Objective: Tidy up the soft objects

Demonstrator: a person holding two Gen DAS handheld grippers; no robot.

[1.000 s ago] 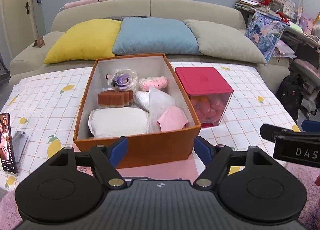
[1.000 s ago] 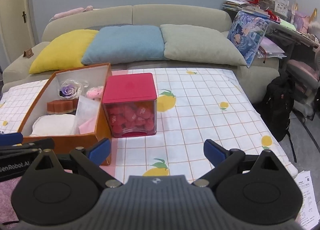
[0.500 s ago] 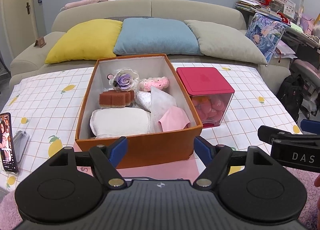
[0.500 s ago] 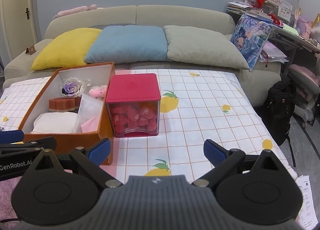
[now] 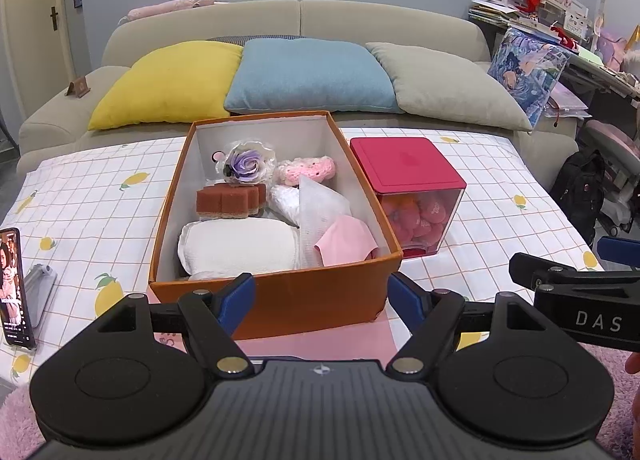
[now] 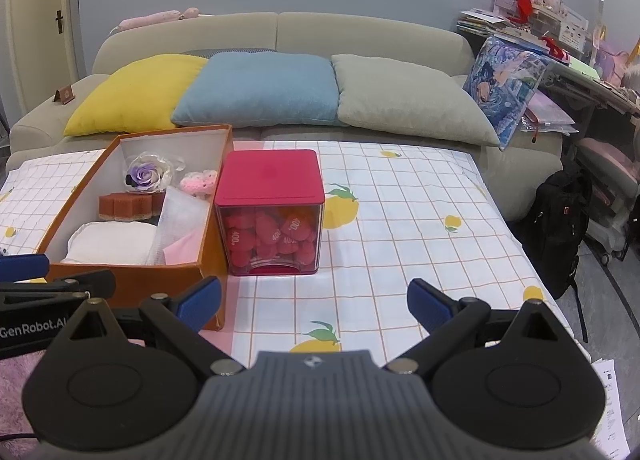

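Note:
An orange box [image 5: 276, 300] [image 6: 132, 280] stands on the lemon-print tablecloth [image 6: 400, 227]. Inside it lie a white pad [image 5: 240, 246], a brown sponge [image 5: 230, 199], a purple fabric rose [image 5: 244, 163], a pink knitted piece [image 5: 308, 169], a clear bag [image 5: 320, 199] and a pink cloth [image 5: 346, 240]. To its right sits a clear cube with a red lid [image 5: 406, 167] [image 6: 272, 175], full of red soft pieces. My left gripper [image 5: 322, 298] hangs open just before the box's near wall, nothing between its fingers. My right gripper [image 6: 314, 302] is open over bare cloth, right of the box.
A phone on a stand [image 5: 14, 288] is at the table's left edge. A beige sofa with yellow [image 5: 168, 83], blue [image 5: 312, 75] and grey [image 5: 444, 83] cushions runs behind the table. A black backpack [image 6: 556, 223] and a cluttered desk [image 6: 560, 39] stand to the right.
Both views have shifted very slightly; the box and cube sit a little differently in frame. Neither gripper opened or shut, and nothing was picked up.

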